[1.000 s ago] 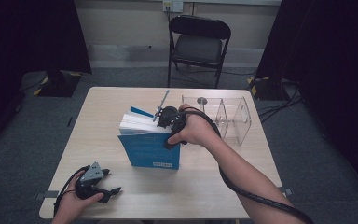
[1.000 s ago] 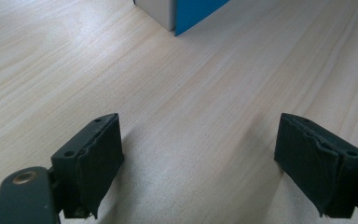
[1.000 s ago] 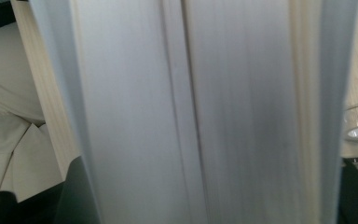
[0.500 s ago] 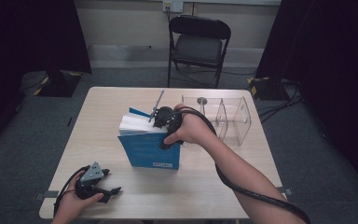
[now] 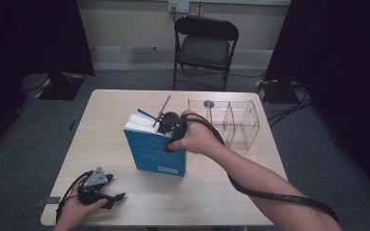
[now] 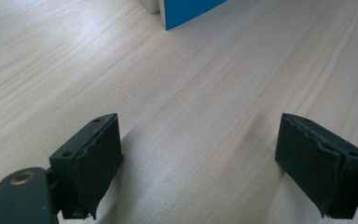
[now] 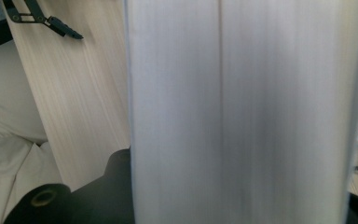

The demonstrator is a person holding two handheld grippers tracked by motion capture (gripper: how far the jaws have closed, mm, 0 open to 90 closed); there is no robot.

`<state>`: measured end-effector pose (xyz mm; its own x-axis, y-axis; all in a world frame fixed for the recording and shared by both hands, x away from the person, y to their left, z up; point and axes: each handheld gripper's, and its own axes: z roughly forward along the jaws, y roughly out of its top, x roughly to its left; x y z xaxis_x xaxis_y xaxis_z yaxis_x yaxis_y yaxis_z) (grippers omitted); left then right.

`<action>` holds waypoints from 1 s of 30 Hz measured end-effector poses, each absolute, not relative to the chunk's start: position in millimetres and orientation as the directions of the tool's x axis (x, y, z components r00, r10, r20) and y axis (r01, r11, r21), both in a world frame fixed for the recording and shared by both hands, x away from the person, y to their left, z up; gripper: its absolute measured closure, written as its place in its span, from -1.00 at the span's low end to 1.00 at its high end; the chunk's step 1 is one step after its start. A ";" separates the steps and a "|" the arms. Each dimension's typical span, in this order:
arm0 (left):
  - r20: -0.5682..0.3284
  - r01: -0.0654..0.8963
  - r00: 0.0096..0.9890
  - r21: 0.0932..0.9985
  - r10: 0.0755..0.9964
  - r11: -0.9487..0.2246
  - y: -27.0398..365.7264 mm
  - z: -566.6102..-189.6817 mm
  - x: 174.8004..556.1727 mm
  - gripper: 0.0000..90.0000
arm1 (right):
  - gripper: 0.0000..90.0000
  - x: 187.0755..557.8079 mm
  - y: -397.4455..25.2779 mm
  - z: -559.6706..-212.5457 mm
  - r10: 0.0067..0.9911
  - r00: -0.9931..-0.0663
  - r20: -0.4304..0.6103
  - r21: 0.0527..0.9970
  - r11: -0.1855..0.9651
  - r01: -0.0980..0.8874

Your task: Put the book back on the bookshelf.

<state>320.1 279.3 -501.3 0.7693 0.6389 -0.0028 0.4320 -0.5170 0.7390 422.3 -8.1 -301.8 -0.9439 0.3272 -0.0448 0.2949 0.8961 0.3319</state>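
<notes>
Book stands upright, its page block clamped between the right gripper's jaws.

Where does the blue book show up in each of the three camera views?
High view: blue book stands mid-table, its top held by the right gripper.
Left gripper view: its lower blue corner at the top edge.
Right gripper view: its white page edges run from top to bottom, close up.
Shared landmark: the wooden table.

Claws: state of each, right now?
Left claw: open, empty, low over the table.
Right claw: shut on book, page block between its jaws.
</notes>
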 end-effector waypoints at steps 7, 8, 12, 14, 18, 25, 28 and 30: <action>0.000 0.432 0.771 0.734 0.636 -0.524 279.6 -500.8 321.1 -0.70 | 0.37 422.1 -10.1 -301.5 0.413 -0.911 0.010 0.333 0.857 0.393; 0.000 0.432 0.771 0.734 0.636 -0.524 279.6 -500.8 321.1 -0.70 | 0.37 422.1 -10.1 -301.5 0.413 -0.911 0.010 0.333 0.857 0.393; 0.003 0.431 0.771 0.734 0.637 -0.525 279.6 -500.8 321.3 -0.70 | 0.37 423.3 -13.4 -297.6 0.438 -0.898 0.040 0.317 0.847 0.427; 0.000 0.432 0.772 0.734 0.635 -0.524 279.5 -500.9 321.4 -0.70 | 0.37 422.8 -15.3 -295.6 0.446 -0.894 0.047 0.305 0.846 0.438; 0.000 0.431 0.773 0.735 0.635 -0.524 279.5 -500.9 321.6 -0.70 | 0.37 422.8 -24.8 -292.0 0.470 -0.880 0.064 0.290 0.835 0.467; -0.002 0.429 0.774 0.738 0.633 -0.521 279.2 -501.2 322.1 -0.71 | 0.37 420.2 -42.6 -285.4 0.498 -0.865 0.059 0.270 0.826 0.494; 0.002 0.427 0.773 0.737 0.634 -0.523 279.2 -501.1 322.2 -0.71 | 0.37 418.1 -49.2 -281.5 0.509 -0.860 0.047 0.279 0.820 0.500; -0.002 0.430 0.773 0.737 0.635 -0.522 279.0 -501.2 322.1 -0.71 | 0.37 415.9 -53.5 -277.6 0.516 -0.856 0.045 0.282 0.815 0.506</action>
<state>322.1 279.0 -501.2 0.7729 0.6345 -0.0020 0.4302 -0.5217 0.7367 415.9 -53.5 -277.6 -0.8556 0.5157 0.0453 0.5061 0.8149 0.2825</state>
